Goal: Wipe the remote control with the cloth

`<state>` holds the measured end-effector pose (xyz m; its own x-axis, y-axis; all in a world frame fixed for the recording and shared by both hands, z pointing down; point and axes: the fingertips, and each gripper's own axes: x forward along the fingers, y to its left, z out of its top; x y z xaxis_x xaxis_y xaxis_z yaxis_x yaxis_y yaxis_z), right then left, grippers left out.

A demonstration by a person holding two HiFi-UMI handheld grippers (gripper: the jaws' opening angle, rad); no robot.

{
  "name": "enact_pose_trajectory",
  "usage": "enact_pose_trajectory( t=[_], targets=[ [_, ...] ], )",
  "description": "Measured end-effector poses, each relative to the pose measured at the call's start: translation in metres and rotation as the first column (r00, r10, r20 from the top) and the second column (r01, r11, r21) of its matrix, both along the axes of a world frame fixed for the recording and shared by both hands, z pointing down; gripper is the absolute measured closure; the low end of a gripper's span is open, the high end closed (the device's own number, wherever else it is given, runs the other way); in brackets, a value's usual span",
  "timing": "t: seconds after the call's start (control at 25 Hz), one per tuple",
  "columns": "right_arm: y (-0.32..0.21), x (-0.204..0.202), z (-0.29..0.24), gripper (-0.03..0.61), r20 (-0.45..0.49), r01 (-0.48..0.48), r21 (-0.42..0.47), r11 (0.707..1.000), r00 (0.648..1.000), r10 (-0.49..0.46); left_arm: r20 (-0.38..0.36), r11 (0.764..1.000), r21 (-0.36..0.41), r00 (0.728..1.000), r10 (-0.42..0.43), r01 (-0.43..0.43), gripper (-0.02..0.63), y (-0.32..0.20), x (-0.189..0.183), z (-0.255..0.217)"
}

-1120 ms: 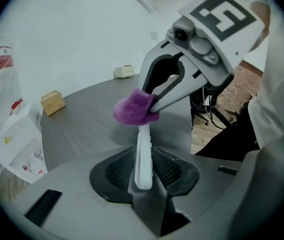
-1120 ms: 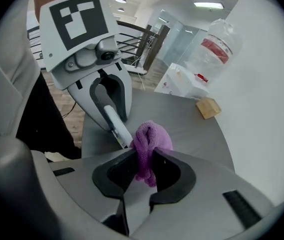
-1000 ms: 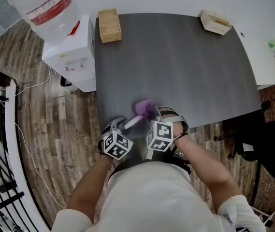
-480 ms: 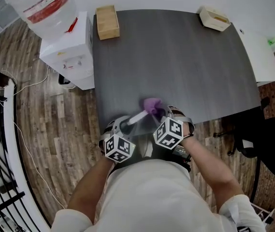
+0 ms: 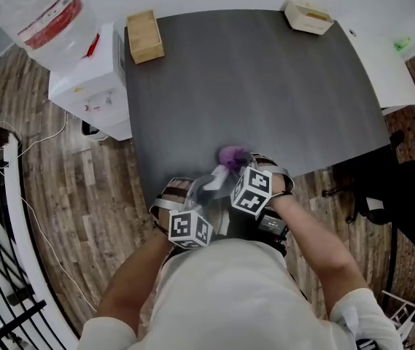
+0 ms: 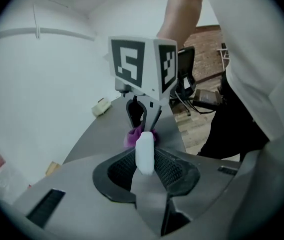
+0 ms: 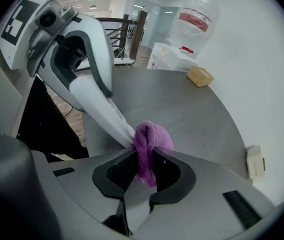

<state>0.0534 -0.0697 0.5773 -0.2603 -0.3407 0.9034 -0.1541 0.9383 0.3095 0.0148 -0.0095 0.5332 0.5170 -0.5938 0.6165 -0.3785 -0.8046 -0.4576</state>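
Head view puts both grippers at the table's (image 5: 265, 86) near edge. The left gripper's (image 6: 144, 165) jaws have just been closing and now pinch the white remote (image 6: 144, 151) by one end, seemingly lifted off the top. The right gripper (image 7: 149, 173) pinches the bunched purple cloth (image 7: 150, 146), which touches the remote's other end. Both things are in hand, so wiping looks barely begun, I'd say; most of the remote is left to rub.

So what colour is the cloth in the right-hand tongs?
Purple. The cloth shows best in the right gripper view.
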Motion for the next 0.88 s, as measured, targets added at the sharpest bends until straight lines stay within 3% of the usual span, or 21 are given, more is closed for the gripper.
enact_pose_trajectory(
  t=[0.2, 0.44, 0.6, 0.68, 0.8, 0.88],
  targets=[
    [0.023, -0.018, -0.032, 0.492, 0.142, -0.074, -0.034, 0.997, 0.987, 0.078, 0.014, 0.998, -0.014, 0.998, -0.061, 0.061, 0.508, -0.005, 0.002, -0.001],
    [0.057, -0.033, -0.074, 0.492, 0.350, -0.178, -0.164, 0.970, 0.909, 0.226, 0.054, 0.991, -0.033, 0.990, -0.130, 0.131, 0.508, -0.007, -0.002, 0.010],
    [0.095, -0.054, -0.097, 0.492, 0.470, -0.010, -0.292, 0.956, 0.869, 0.153, 0.076, 0.984, -0.057, 0.984, -0.162, 0.166, 0.509, -0.007, -0.010, 0.024],
    [0.101, -0.057, -0.107, 0.492, 0.514, 0.038, -0.306, 0.951, 0.847, 0.132, 0.096, 0.984, -0.049, 0.981, -0.168, 0.173, 0.509, -0.007, -0.013, 0.029],
    [0.072, -0.037, -0.099, 0.492, 0.496, -0.107, -0.243, 0.964, 0.840, 0.218, 0.132, 0.984, -0.022, 0.976, -0.171, 0.176, 0.508, -0.010, -0.016, 0.032],
    [0.051, -0.016, -0.077, 0.492, 0.432, -0.229, -0.201, 0.952, 0.851, 0.297, 0.153, 0.986, -0.019, 0.975, -0.162, 0.167, 0.508, -0.008, -0.018, 0.037]
  ],
)
